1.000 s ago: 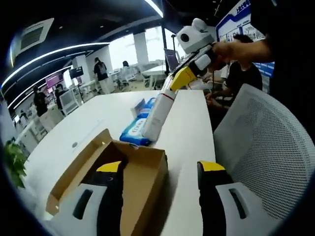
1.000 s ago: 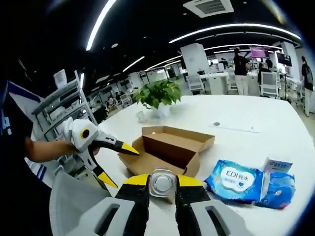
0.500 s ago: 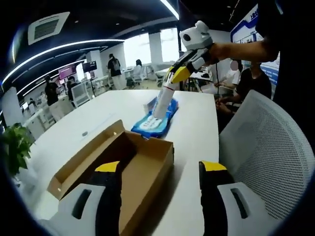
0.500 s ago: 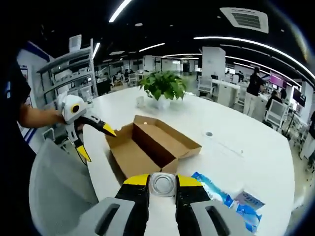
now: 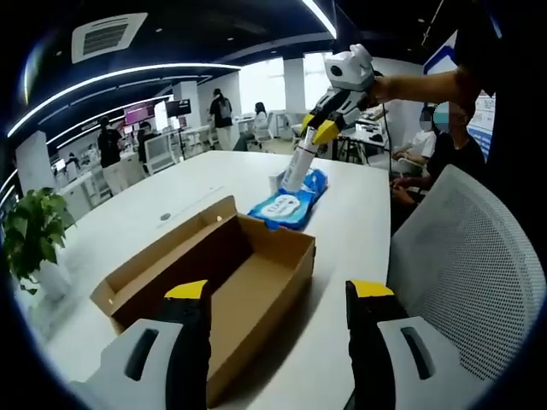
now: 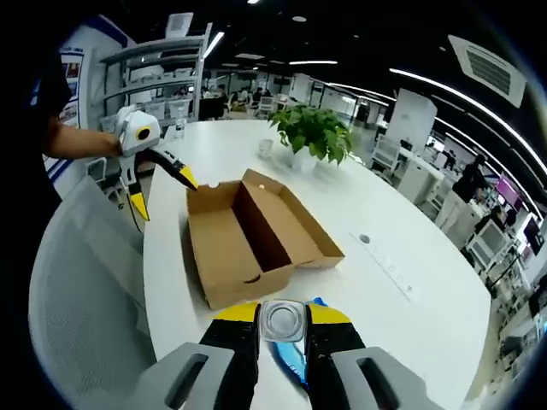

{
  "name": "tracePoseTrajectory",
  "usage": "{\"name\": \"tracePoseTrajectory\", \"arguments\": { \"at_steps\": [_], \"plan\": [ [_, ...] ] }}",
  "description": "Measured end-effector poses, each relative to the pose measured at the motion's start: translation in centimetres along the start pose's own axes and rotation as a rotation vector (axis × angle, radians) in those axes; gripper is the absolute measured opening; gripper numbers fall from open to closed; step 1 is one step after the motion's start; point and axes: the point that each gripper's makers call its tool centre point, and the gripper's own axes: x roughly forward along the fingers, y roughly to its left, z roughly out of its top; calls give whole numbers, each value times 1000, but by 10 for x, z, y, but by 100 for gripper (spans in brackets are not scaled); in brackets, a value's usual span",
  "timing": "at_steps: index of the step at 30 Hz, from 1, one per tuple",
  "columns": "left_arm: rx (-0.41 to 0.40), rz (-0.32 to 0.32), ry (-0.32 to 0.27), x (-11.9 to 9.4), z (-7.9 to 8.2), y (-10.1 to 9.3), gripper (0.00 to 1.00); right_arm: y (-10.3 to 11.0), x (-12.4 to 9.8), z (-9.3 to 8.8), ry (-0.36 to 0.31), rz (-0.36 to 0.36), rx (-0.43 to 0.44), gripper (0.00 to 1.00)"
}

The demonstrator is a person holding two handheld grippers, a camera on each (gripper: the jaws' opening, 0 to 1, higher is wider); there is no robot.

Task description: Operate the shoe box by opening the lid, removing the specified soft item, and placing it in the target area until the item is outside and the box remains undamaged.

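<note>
A: Where is the open brown cardboard shoe box (image 5: 214, 278) seen?

B: On the white table (image 5: 342, 222), at 10 o'clock from the left gripper (image 5: 275, 295), whose jaws stand wide apart with nothing between them. In the right gripper view the box (image 6: 248, 243) lies at 12 o'clock above the right gripper (image 6: 282, 318).

A: And the right gripper?

B: Clamped on a white tube (image 5: 295, 168), seen end-on (image 6: 282, 318) between its jaws. A blue soft wipes pack (image 5: 289, 202) lies just beyond the box's far end, under the tube's tip.

A: Handling?

B: The pack is judged light, floppy and slick-wrapped; an edge or mid-body pinch is advised. The tube is judged light and fairly stiff. The box is thin card, easily dented, so its walls should be avoided.
</note>
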Motion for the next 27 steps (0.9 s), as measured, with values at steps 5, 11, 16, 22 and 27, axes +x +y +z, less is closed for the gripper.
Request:
{"name": "tracePoseTrajectory", "arguments": {
  "at_steps": [5, 11, 16, 22, 27],
  "plan": [
    [-24, 35, -2, -8, -5, 7, 65, -14, 4, 2, 24, 18, -105, 15],
    [-44, 71, 0, -17, -12, 14, 65, -37, 11, 3, 47, 22, -167, 15],
    [-65, 98, 6, -26, -18, 20, 65, -53, 19, -2, 75, 33, -228, 15],
    [-90, 137, 13, -36, -27, 28, 65, -68, 32, -10, 102, 56, -291, 15],
    [-112, 173, 20, -44, -34, 35, 64, -78, 43, -19, 119, 77, -341, 15]
  ]
}}
